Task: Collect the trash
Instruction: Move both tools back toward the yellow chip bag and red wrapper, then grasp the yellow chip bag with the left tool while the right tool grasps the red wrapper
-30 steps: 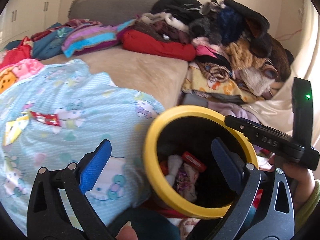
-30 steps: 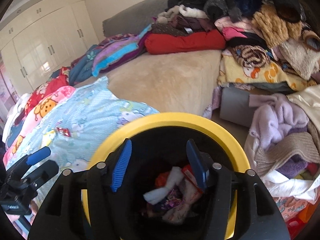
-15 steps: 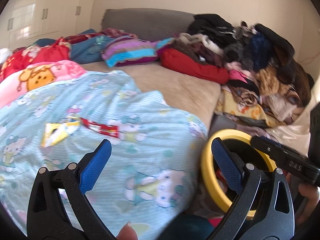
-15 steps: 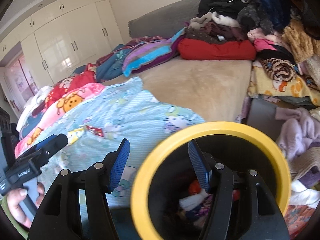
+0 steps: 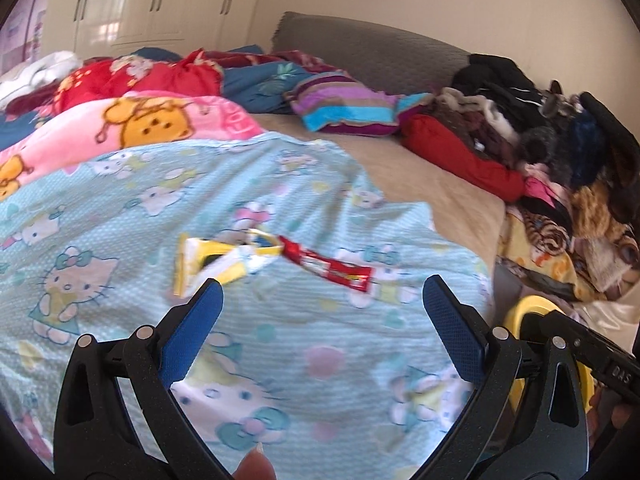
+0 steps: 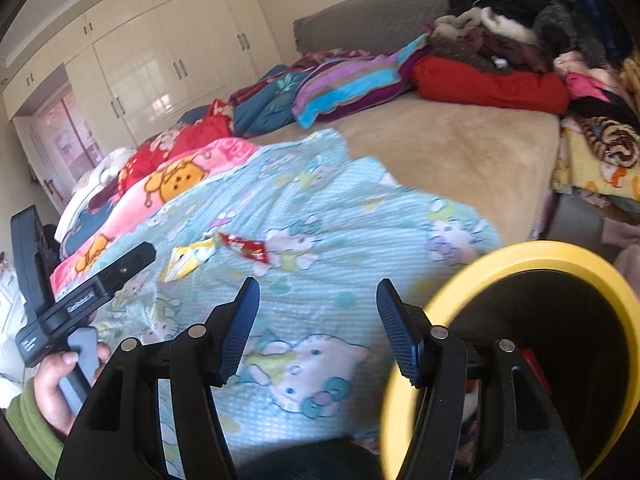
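Across the light blue cat-print blanket (image 5: pixel 120 208) we are looking along both grippers at two pieces of trash. From the left wrist view, the left gripper (image 5: pixel 322 300) is hanging over the blanket with its blue pads spread wide and nothing lying between them. Just beyond its fingertips, toward twelve o'clock, a red wrapper (image 5: pixel 328 266) is lying flat, and a yellow and white wrapper (image 5: pixel 212 258) is touching its end at about eleven o'clock. Low at four o'clock in that view, the yellow rim of the bin (image 5: pixel 528 308) is peeking out behind the right finger, partly hidden by the black body of the other tool.

From the right wrist view, we are seeing the right gripper (image 6: pixel 318 316) standing about half open, its jaws empty, over a cat figure on the blanket. The bin (image 6: pixel 520 256) is sitting close at four o'clock, its dark inside facing us; what it holds is too dark to make out. The red wrapper (image 6: pixel 244 246) and the yellow and white wrapper (image 6: pixel 186 258) are lying at about eleven o'clock, well apart from these fingers. At eight o'clock, a hand (image 6: pixel 56 384) in a green sleeve (image 6: pixel 28 428) is gripping the handle of the left tool.

Farther off, a pink bear-print blanket (image 5: pixel 132 124), a striped pillow (image 5: pixel 348 104) and a heap of clothes (image 5: pixel 540 128) are crowding the bed.
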Tool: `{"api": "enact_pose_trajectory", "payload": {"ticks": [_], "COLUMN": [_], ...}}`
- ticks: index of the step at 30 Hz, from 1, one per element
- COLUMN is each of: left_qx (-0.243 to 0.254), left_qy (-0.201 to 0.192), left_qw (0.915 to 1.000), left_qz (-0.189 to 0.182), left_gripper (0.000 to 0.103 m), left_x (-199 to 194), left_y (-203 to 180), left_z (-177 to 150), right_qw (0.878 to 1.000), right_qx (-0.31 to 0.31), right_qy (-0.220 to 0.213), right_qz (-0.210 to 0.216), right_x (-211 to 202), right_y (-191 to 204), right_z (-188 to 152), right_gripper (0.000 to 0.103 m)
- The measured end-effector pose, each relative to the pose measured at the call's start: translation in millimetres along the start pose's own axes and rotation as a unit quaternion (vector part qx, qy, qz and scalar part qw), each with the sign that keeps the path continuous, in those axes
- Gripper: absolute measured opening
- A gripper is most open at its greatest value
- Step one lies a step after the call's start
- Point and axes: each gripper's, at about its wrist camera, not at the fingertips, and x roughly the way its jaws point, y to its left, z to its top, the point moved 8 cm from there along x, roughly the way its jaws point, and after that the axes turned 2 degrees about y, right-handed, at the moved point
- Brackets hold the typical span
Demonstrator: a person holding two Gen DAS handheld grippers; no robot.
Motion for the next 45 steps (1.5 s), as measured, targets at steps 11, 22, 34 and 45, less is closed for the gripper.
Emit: {"api": "enact_pose_trajectory", "payload": {"ticks": [11,22,34,45], "left_qx": [-0.072,-0.152,-0.166,-0.109], "left_qy": [0.039,0.081,0.083,0.054], "left_qw": [0.9967,0.9841,0.9803,0.9897], "left_qz": [-0.002,-0.042,-0.067,-0.075], "left_gripper": [0.084,0.052,0.034,0.013], "left_x": [38,78,93,67], "left_y": [68,104,104,72], "left_z": [-4,-15,-10,-2], "right_qw": [0.999,0.995,0.993,0.997], "right_qx": [-0.021,-0.033,0.004,0.009], "right_qy": [0.041,0.087,0.102,0.062], "right_qz": [0.025,0.029,0.065,0.048], "right_x": [77,156,182,123], "right_y": [44,61,63,50], "right_z": [13,21,17,1], "right_gripper": [0.059,0.047,0.012,0.010]}}
